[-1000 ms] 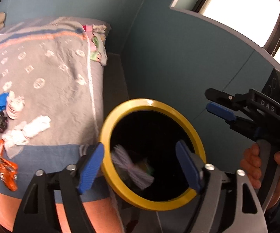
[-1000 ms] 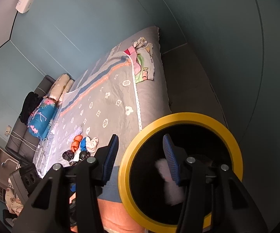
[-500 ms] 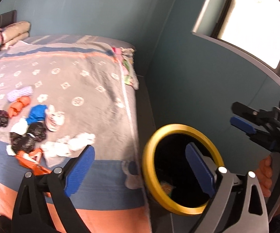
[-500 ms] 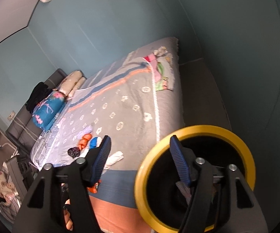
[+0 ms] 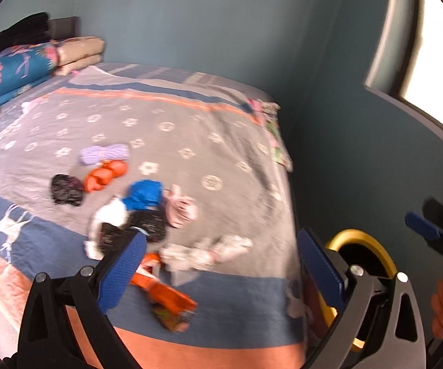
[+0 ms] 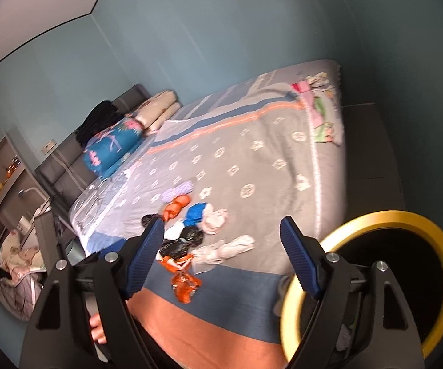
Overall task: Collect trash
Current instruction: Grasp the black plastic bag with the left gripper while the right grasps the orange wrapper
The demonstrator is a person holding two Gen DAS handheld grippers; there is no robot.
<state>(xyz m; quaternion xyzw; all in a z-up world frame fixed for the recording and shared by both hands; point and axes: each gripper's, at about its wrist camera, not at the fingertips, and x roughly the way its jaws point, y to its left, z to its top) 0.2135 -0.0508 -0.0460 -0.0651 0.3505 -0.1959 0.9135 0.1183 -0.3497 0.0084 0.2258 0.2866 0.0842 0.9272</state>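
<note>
Evidently our trash pile (image 5: 141, 215) (wrappers, tissues) lies clustered near the bed's (image 5: 190, 129) foot, within reach; the yellow-rimmed bin (image 6: 375, 224) waits beside it, so our left gripper (image 5: 218, 264) and right gripper (image 6: 221, 258) hang wide, empty.

Grey patterned bedspread with orange and blue stripes (image 5: 172, 129) spread across the bed. Folded blue floral quilt (image 5: 18, 70) at the head end, touching a stack of beige pillows (image 5: 80, 52) just beside it. Dark bundle of clothing (image 6: 98, 120) draped over the grey headboard (image 6: 64, 156). Plain teal wall (image 6: 190, 30) behind. Bright window with a dark frame (image 5: 430, 46) at the right. Open grey shelving unit (image 6: 3, 169) beyond the headboard.
</note>
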